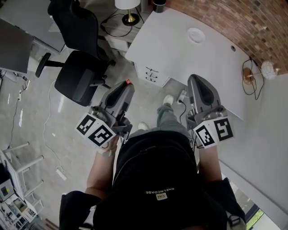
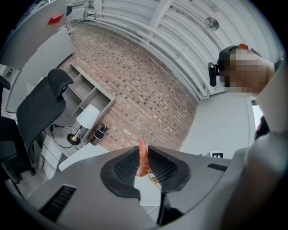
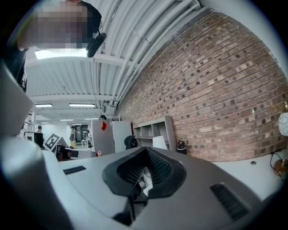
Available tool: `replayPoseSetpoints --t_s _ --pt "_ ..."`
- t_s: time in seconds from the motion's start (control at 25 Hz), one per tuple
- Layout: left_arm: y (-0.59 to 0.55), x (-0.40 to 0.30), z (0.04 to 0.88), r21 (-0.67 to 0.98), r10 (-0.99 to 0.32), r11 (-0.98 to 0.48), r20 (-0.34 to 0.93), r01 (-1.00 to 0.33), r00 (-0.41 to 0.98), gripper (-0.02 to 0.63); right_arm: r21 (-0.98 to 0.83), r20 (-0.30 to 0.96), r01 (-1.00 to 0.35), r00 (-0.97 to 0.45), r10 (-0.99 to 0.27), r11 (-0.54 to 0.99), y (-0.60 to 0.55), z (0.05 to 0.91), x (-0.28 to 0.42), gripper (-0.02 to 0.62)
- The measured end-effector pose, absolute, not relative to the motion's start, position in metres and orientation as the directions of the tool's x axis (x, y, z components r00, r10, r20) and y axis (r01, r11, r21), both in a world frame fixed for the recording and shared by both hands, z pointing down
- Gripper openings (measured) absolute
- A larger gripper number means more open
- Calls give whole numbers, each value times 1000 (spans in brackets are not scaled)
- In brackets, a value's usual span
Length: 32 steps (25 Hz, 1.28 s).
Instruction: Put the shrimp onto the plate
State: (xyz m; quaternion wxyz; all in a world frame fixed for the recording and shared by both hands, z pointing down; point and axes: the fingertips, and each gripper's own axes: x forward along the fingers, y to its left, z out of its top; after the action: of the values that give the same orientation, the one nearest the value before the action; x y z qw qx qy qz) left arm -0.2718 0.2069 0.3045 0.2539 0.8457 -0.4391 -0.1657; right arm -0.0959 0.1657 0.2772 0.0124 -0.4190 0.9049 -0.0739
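I see left gripper (image 2: 143, 156) clamped on the small orange-pink shrimp (image 2: 143, 164); right gripper (image 3: 144, 174) slightly parted, empty.

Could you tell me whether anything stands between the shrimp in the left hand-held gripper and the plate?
Nothing visible does. The left hand-held gripper holds the shrimp above the floor; the plate lies ahead on the white table, with only bare tabletop between it and the near edge.

Brick wall (image 1: 234, 18), white desk (image 1: 180, 51), black office chair (image 1: 78, 76) (on castors), pale floor (image 1: 27, 103), brass-footed lamp (image 1: 128, 4)
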Motion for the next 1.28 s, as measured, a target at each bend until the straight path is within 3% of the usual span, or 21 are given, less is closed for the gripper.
replayPoseSetpoints --t_s 1.28 --pt "-50 -177 304 567 -840 -419 54 -709 540 64 -300 64 -747 -637 -769 594 -108 297 14 2"
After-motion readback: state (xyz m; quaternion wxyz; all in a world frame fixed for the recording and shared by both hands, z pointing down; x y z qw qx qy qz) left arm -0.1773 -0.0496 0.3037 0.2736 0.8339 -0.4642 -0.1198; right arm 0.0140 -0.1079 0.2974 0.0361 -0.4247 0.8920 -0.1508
